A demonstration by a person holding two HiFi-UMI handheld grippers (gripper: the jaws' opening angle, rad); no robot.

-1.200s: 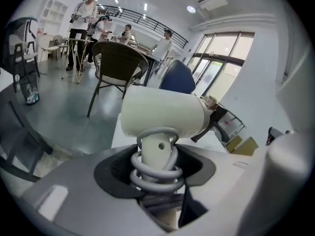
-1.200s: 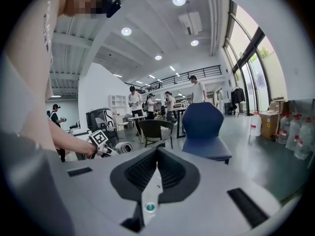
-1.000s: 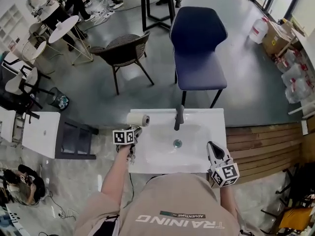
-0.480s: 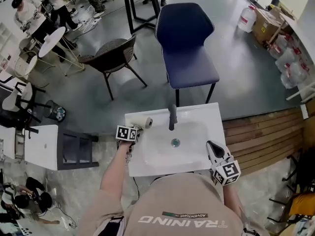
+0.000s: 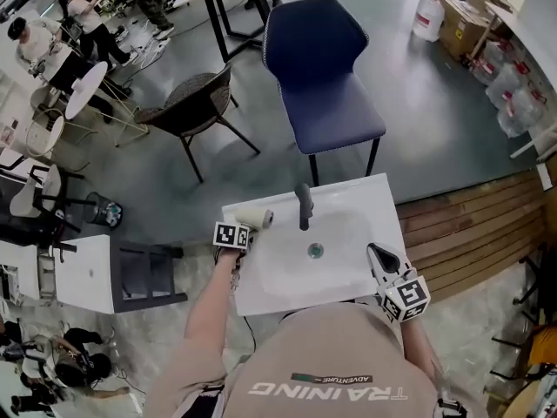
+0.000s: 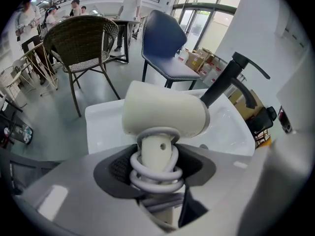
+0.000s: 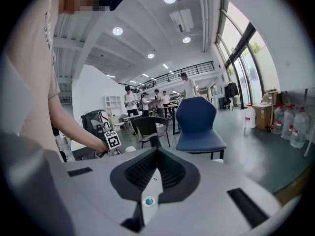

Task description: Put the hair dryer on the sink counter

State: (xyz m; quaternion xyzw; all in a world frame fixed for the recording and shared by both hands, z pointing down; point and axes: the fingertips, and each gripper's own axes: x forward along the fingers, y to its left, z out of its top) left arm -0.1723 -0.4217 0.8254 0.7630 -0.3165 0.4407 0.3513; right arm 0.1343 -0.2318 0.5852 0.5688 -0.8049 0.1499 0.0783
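**While the left gripper clamps the hair dryer, the right gripper hangs empty**

Where the sink counter has its back left corner, the cream hair dryer sits in the left gripper's hold, barrel lying sideways and its open end turned toward the faucet. Both jaws press the dryer's handle from either side. A grey cord is wound in loops round that handle, just under the barrel. From the left gripper view the barrel shows over the white counter's left part, beside the basin; no view settles whether it touches the surface or is held just above it.

The black faucet stands at the back of the basin, near the dryer's barrel but apart from it, and the drain lies in the basin's middle.

At the front right corner of the counter the right gripper points toward the basin. Its jaws are drawn together with nothing between them, and its marker cube sits at the person's side.

Beyond the counter a blue chair faces the sink, and a dark wicker chair stands to its left on the grey floor. Wooden decking runs to the right of the sink.
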